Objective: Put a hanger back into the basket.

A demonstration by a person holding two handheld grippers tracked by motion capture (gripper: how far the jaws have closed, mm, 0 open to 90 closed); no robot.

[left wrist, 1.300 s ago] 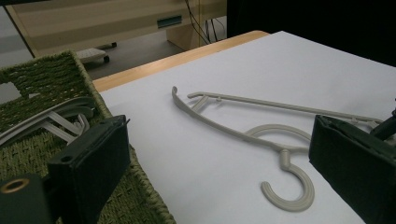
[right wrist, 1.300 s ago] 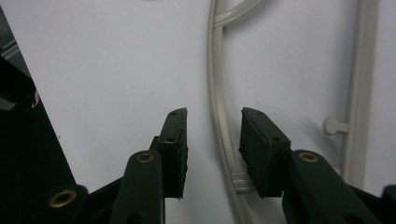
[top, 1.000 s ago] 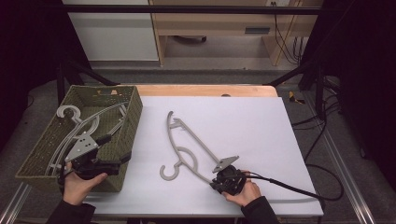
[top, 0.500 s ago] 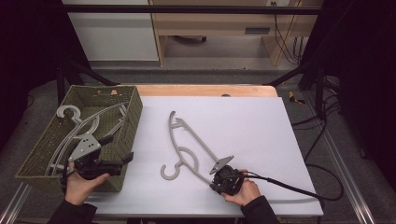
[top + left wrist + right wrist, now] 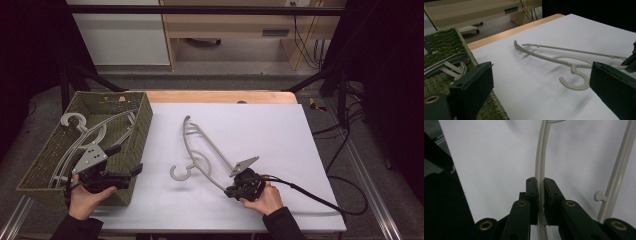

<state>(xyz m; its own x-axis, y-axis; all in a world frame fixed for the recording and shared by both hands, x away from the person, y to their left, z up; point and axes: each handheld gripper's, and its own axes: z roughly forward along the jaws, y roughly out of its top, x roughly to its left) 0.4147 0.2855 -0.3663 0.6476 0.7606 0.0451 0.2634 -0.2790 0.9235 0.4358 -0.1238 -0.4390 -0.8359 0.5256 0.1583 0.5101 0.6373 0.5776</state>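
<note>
Between pinched fingers (image 5: pixel 534 192), hanger (image 5: pixel 541 157).

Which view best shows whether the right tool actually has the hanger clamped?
The right gripper view: the right tool has both pads pressed on the hanger's thin curved arm. The high view shows the whole hanger on the white table, but the grip is tiny. The left gripper view shows its hook.

Hanger in your right gripper (image 5: pixel 200 150): pale cream plastic, plain.
Your grippers (image 5: pixel 239 190): black jaws, brass-coloured rivets, grey top plates.
Basket on your left (image 5: pixel 140 125): olive-green woven weave.
Hangers in the basket (image 5: pixel 85 135): pale grey-white.
Table cover (image 5: pixel 280 135): plain white; far edge of light wood.
</note>
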